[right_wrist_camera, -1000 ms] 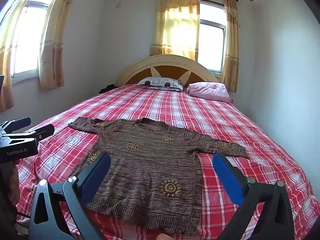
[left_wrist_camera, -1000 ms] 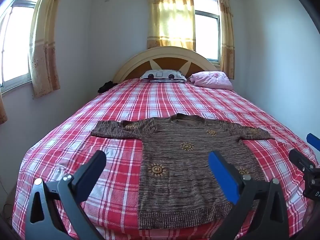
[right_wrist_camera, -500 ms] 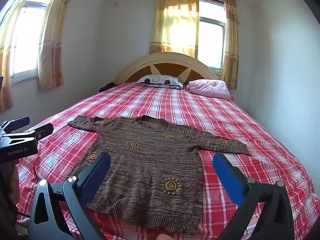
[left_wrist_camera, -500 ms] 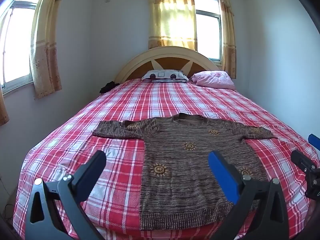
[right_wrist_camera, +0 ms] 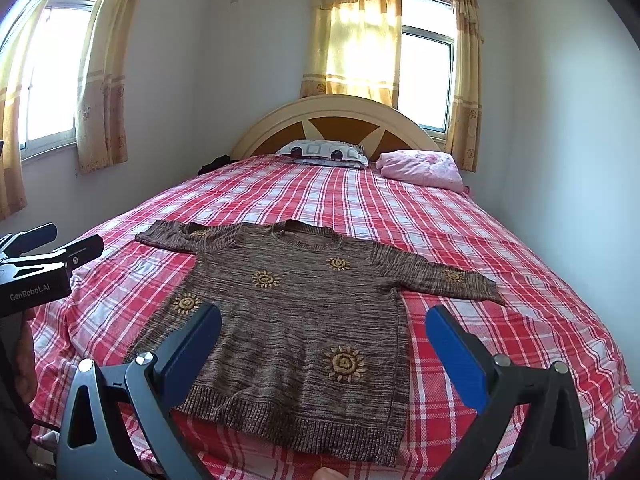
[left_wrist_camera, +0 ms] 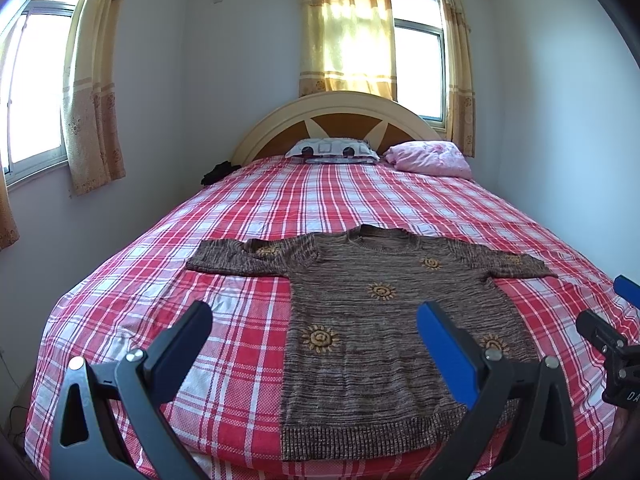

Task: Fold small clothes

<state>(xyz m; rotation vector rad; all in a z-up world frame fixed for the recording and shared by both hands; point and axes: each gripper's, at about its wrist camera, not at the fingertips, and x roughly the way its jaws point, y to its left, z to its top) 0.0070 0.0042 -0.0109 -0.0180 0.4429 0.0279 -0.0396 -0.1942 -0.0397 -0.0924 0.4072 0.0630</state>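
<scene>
A small brown knitted sweater (left_wrist_camera: pixel 384 320) (right_wrist_camera: pixel 304 308) with yellow sun motifs lies flat on the red plaid bed (left_wrist_camera: pixel 240 216) (right_wrist_camera: pixel 500 240), both sleeves spread out and the hem toward me. My left gripper (left_wrist_camera: pixel 314 328) hovers open above the sweater's lower left side, nothing between its fingers. Over the sweater's lower half my right gripper (right_wrist_camera: pixel 324 332) is open too and holds nothing. The right gripper's tips show at the right edge of the left wrist view (left_wrist_camera: pixel 612 320). At the left edge of the right wrist view the left gripper (right_wrist_camera: pixel 44 260) appears.
Two pillows, one patterned white (left_wrist_camera: pixel 332 150) and one pink (left_wrist_camera: pixel 430 158), lie at the curved headboard (left_wrist_camera: pixel 336 116). A dark item (left_wrist_camera: pixel 218 172) sits at the bed's far left corner. Walls flank the bed; curtained windows stand behind and to the left.
Both grippers drifted slightly; the sweater sits a little farther right in the left view and higher in the right view. The sweater itself has not moved.
</scene>
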